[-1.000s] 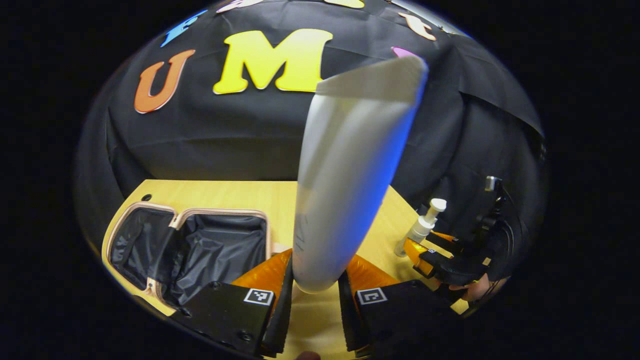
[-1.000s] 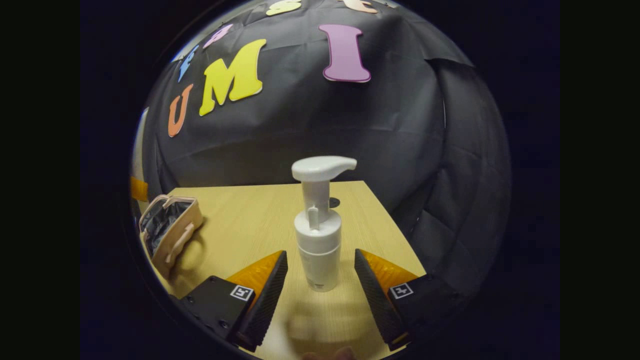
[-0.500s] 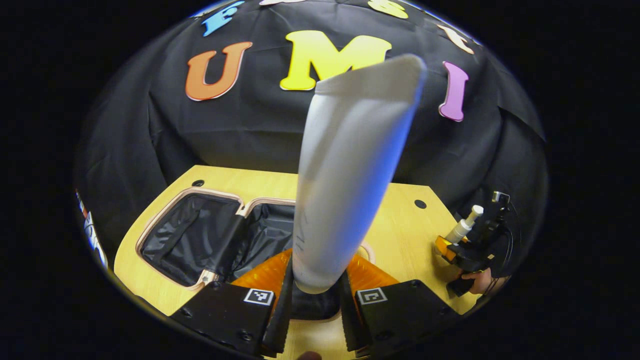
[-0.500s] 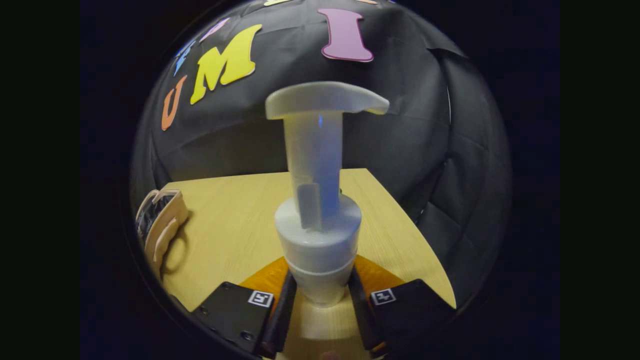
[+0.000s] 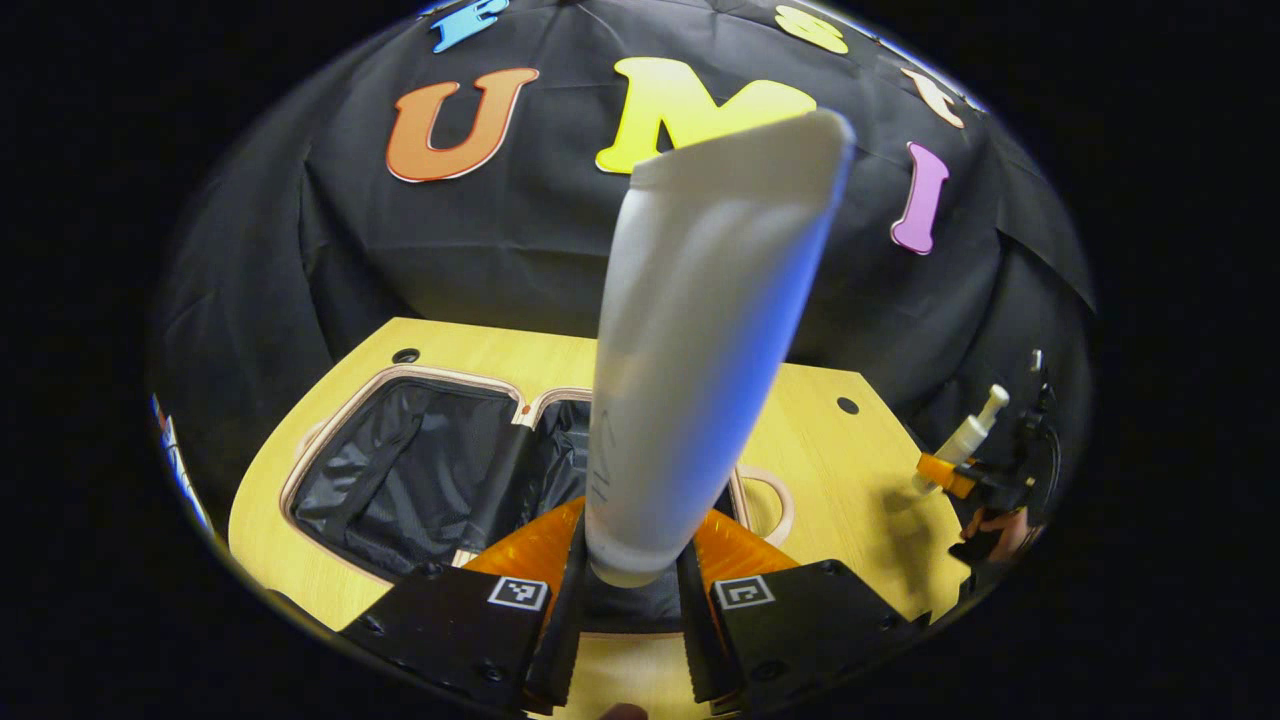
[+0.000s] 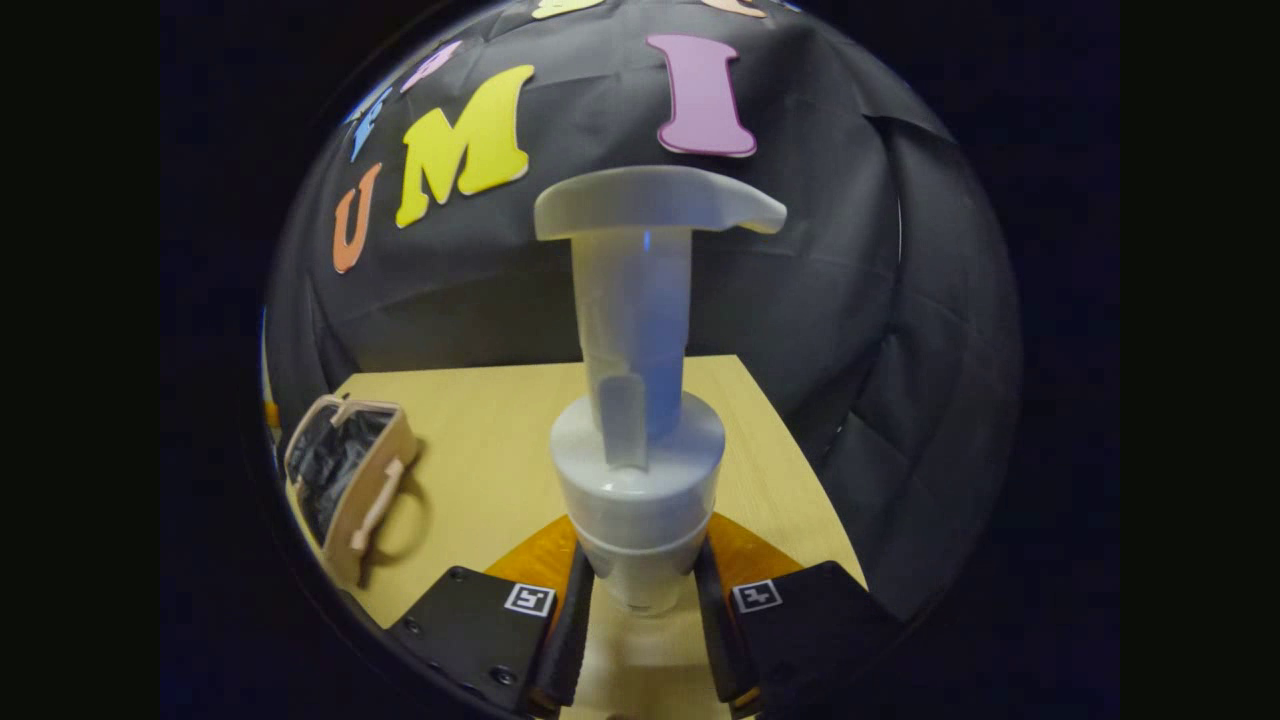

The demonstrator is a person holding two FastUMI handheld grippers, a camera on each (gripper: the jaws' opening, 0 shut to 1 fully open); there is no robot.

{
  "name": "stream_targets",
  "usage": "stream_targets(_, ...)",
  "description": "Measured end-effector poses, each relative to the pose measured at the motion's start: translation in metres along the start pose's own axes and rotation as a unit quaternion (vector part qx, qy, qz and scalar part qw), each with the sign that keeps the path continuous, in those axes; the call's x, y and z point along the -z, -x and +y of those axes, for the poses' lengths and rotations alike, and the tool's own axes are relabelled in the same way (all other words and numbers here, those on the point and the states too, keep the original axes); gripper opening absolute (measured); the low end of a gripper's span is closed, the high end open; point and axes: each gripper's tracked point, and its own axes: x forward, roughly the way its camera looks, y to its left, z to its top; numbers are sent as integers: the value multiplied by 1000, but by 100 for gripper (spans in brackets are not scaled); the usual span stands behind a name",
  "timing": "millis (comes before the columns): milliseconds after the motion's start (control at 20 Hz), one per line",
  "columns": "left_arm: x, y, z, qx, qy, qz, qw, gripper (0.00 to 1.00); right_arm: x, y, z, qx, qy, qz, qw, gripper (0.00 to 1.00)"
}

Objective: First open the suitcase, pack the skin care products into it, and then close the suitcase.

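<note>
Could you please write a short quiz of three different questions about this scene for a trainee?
1. True or false: the beige suitcase with black lining lies open on the yellow wooden table.
2. What does the left gripper hold? A) a tall white squeeze tube B) a glass jar C) nothing
3. Fill in: the right gripper is shut on the white ____ bottle.

Key: 1 true; 2 A; 3 pump.
</note>
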Motion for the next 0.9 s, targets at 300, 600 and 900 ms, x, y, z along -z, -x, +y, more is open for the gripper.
stream_targets(300,39,-56,24,71,23,74,994,46,-32,96,56,-42,-7,1,999,47)
stream_targets(600,107,-97,41,62,70,215,972,45,-58,171,82,-24,11,-32,999,47)
stream_targets(900,124,-104,44,36,66,300,951,45,-52,175,89,-32,10,-24,999,47)
